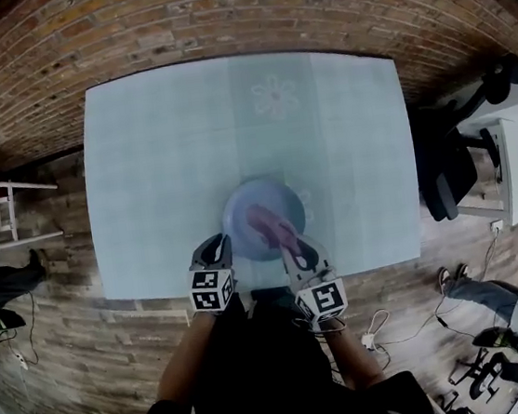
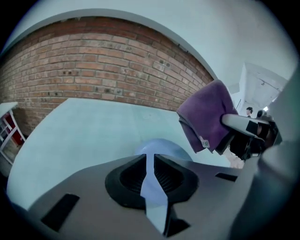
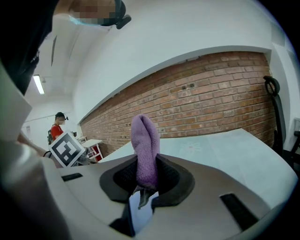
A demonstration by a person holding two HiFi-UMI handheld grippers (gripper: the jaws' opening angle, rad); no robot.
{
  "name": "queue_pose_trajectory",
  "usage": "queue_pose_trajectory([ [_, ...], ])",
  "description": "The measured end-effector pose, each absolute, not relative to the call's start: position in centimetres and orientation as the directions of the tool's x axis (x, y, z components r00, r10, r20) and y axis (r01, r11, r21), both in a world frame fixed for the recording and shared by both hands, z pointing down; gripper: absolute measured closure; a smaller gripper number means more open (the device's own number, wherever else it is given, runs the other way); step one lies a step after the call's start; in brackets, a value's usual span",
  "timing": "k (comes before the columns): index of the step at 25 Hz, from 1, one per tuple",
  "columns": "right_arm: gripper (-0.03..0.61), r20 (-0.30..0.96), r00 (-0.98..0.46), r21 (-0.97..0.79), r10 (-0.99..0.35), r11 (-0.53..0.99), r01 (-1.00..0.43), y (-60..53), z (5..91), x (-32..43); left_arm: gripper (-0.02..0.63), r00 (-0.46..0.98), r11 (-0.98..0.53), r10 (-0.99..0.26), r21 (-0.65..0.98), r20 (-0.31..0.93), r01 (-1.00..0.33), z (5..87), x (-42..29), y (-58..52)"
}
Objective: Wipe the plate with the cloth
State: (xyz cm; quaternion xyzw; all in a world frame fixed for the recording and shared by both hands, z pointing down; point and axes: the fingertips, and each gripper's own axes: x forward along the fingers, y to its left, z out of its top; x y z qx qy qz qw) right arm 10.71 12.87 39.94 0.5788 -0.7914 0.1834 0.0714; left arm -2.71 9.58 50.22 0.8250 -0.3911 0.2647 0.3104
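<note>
The blue plate (image 1: 243,205) sits at the near edge of the table (image 1: 160,167), about midway along it, on a pale blue tablecloth. The left gripper (image 1: 216,250) has its jaws closed on the plate's near-left rim, and a sliver of blue shows pinched between them in the left gripper view (image 2: 152,176). The right gripper (image 1: 294,249) is clamped on the purple cloth (image 1: 272,227), whose folded bundle stands up out of its jaws (image 3: 144,140). The cloth is over the near-right part of the plate; I cannot tell whether it touches. A brick wall (image 1: 216,10) runs along the far side, and a black office chair (image 1: 446,169) stands to the right.
</note>
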Motion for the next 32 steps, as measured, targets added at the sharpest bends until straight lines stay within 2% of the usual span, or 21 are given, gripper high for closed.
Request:
queue_pose_trajectory([
  [6,0.500,0.371,-0.290,-0.199,-0.882,0.229,-0.953,11.2,43.2,11.2,0.558,0.535,-0.474,-0.368,0.342,0.760,-0.812,55.8,-3.6,9.6],
  [9,0.500,0.388,-0.279,-0.198,-0.878,0.216,-0.956,10.2,44.8,11.1,0.472,0.540,-0.437,-0.314,0.386,0.781,-0.813,58.2,-3.7,9.5],
  [11,0.500,0.399,-0.279,-0.192,-0.874,0.218,-0.957,9.8,45.8,10.8,0.468,0.545,-0.414,-0.290,0.410,0.787,-0.813,59.5,-3.7,9.4],
  [23,0.500,0.492,-0.379,-0.199,-0.784,0.323,-0.925,10.1,50.9,8.9,0.474,0.597,-0.383,-0.145,0.512,0.789,-0.769,63.8,-1.4,9.6],
  [25,0.500,0.495,-0.401,-0.191,-0.771,0.354,-0.916,9.5,51.2,8.4,0.525,0.582,-0.394,-0.145,0.493,0.800,-0.776,64.1,-1.4,9.2],
  [32,0.500,0.538,-0.470,-0.139,-0.700,0.476,-0.868,8.5,52.6,7.0,0.549,0.570,-0.443,-0.187,0.449,0.800,-0.776,63.0,-1.6,6.4],
])
